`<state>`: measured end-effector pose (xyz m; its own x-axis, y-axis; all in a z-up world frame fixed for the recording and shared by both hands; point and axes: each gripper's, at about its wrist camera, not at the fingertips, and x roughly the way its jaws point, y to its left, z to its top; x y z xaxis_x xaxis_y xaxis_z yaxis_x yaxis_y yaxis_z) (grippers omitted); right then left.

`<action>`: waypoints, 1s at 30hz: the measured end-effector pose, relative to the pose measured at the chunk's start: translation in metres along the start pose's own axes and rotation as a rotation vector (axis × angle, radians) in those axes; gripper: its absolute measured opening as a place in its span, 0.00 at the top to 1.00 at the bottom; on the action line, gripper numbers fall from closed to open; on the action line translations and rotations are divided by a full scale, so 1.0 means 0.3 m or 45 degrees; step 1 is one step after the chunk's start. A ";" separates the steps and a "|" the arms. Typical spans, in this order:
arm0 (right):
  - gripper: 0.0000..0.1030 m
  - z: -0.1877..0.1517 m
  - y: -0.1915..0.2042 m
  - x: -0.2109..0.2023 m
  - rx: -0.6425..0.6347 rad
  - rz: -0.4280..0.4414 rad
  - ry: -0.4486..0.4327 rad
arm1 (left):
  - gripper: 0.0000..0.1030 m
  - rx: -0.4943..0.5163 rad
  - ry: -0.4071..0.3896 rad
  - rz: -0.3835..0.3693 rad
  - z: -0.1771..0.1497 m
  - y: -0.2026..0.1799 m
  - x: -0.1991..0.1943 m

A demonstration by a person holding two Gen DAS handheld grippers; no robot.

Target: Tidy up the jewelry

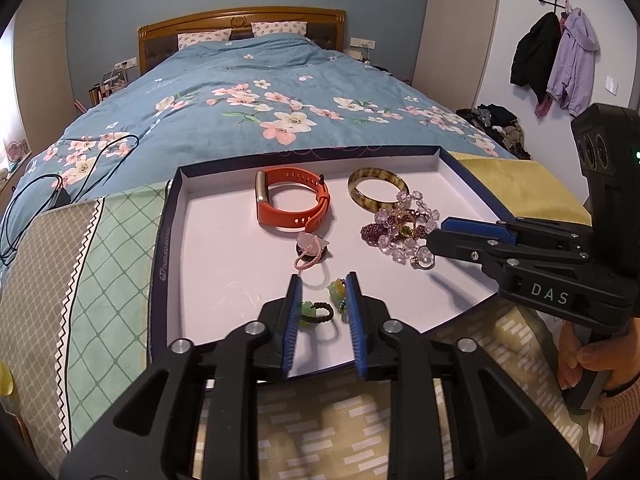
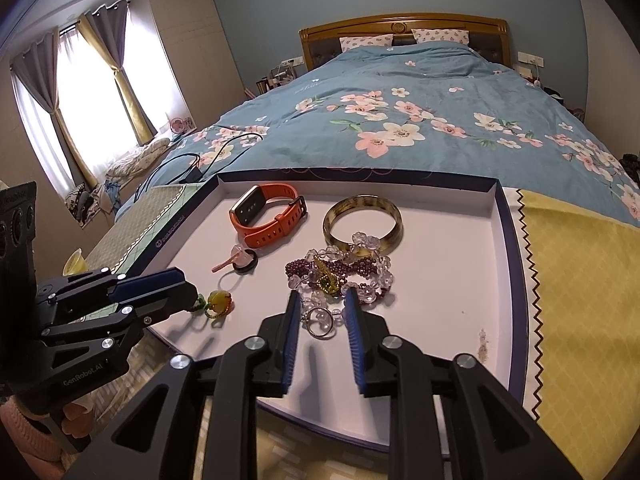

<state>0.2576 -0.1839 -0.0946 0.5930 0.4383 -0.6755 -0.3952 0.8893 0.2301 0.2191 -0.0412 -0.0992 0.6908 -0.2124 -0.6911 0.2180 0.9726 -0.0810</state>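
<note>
a shallow white tray [image 1: 224, 240] with a dark blue rim lay on patterned cloths at the foot of a bed [image 1: 256, 92] covered by a blue floral quilt. inside the tray, toward the far side, an orange watch [image 1: 294, 202] lay on its edge next to a mottled amber bangle [image 1: 378, 192]. just nearer than the bangle and touching it sat a tangled heap of clear and purple bead bracelets [image 1: 404, 228], with a silver ring [image 2: 322, 326] at its near edge. between the watch and the near rim lay a small pink charm on a dark ring [image 1: 310, 252]. the left hand-held gripper [image 1: 323, 284] stood released over the near part of the tray, its blue-padded fingers spread either side of a dark beaded ring with a green stone [image 1: 320, 312] and a yellow-green charm [image 1: 336, 292], neither of them clamped. the right hand-held gripper [image 2: 322, 300] was also released, its fingers apart around the silver ring and the near edge of the bead heap, gripping nothing. in the left wrist view the right one's tip reached in from the side to the heap. a black cable [image 1: 80, 164] trailed over the quilt, and coats [image 1: 556, 60] hung on a wall hook.
</note>
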 end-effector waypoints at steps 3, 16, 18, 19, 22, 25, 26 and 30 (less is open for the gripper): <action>0.71 -0.002 -0.003 -0.010 0.008 -0.005 -0.008 | 0.65 0.009 -0.020 0.024 -0.003 0.000 -0.016; 0.18 -0.036 0.043 -0.139 -0.062 -0.097 -0.115 | 0.08 0.012 -0.149 0.094 -0.035 -0.002 -0.165; 0.13 -0.048 0.051 -0.164 -0.078 -0.115 -0.138 | 0.06 0.014 -0.172 0.112 -0.049 0.003 -0.196; 0.08 -0.052 0.053 -0.173 -0.086 -0.127 -0.146 | 0.06 0.011 -0.185 0.121 -0.058 0.006 -0.213; 0.07 -0.072 0.058 -0.197 -0.101 -0.170 -0.170 | 0.06 0.008 -0.216 0.140 -0.082 0.009 -0.249; 0.07 -0.094 0.061 -0.225 -0.085 -0.185 -0.200 | 0.06 0.013 -0.249 0.173 -0.108 0.003 -0.286; 0.07 -0.100 0.063 -0.236 -0.081 -0.193 -0.216 | 0.06 0.013 -0.265 0.189 -0.119 0.001 -0.302; 0.07 -0.129 0.086 -0.280 -0.090 -0.222 -0.280 | 0.06 -0.002 -0.319 0.206 -0.143 0.002 -0.356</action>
<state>0.1704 -0.2028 -0.0591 0.7910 0.3040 -0.5310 -0.3172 0.9459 0.0690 0.1159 -0.0138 -0.0563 0.8651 -0.0709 -0.4965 0.0901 0.9958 0.0147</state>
